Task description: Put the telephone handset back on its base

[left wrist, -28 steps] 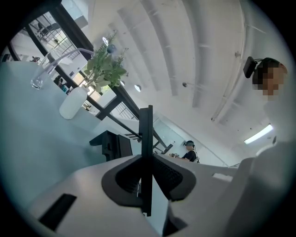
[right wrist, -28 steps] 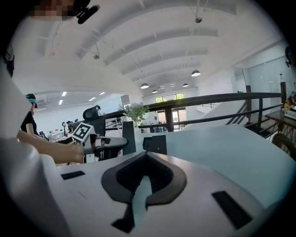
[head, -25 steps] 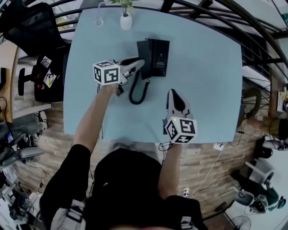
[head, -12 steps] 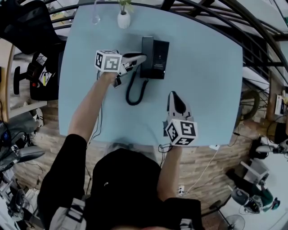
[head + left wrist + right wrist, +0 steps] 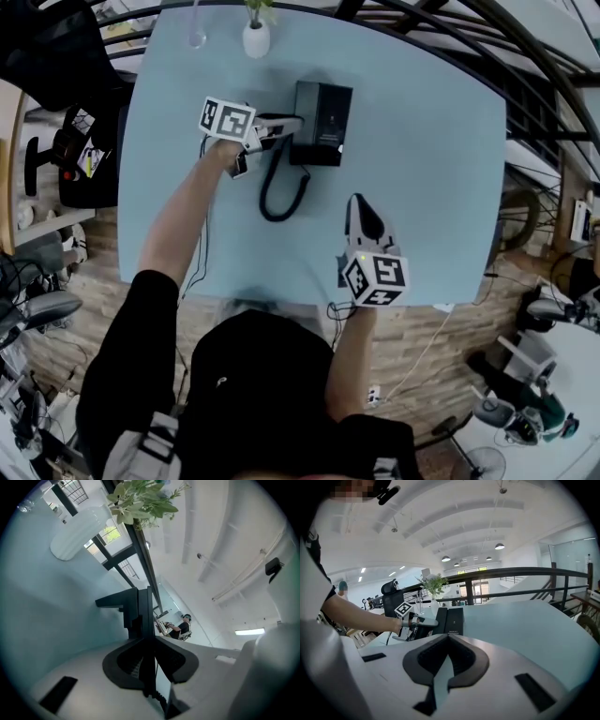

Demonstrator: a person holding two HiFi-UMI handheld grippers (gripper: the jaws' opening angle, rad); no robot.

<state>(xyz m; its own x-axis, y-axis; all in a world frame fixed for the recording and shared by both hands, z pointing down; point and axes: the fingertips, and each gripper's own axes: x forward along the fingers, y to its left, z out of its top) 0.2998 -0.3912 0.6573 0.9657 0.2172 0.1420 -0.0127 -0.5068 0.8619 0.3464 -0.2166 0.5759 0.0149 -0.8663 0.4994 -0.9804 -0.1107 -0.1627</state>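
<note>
The black telephone base (image 5: 330, 122) sits toward the table's far side. Along its left side lies the black handset (image 5: 304, 111), and its coiled cord (image 5: 278, 195) loops toward me over the table. My left gripper (image 5: 292, 123) reaches in from the left and is shut on the handset. In the left gripper view the handset (image 5: 144, 609) shows edge-on, pinched between the jaws. My right gripper (image 5: 362, 208) hovers over the table nearer to me, shut and holding nothing. From the right gripper view I see the base (image 5: 455, 619) and the left gripper (image 5: 427, 622) beside it.
A white vase with a green plant (image 5: 256, 39) and a clear glass (image 5: 196, 36) stand at the pale blue table's (image 5: 422, 169) far edge. A black office chair (image 5: 56, 47) is beyond the table's left corner. A railing runs behind the table on the right.
My left gripper has carried the handset right and away from me, from a tilted spot beside the base to lying along the base's left side. The right gripper has barely moved.
</note>
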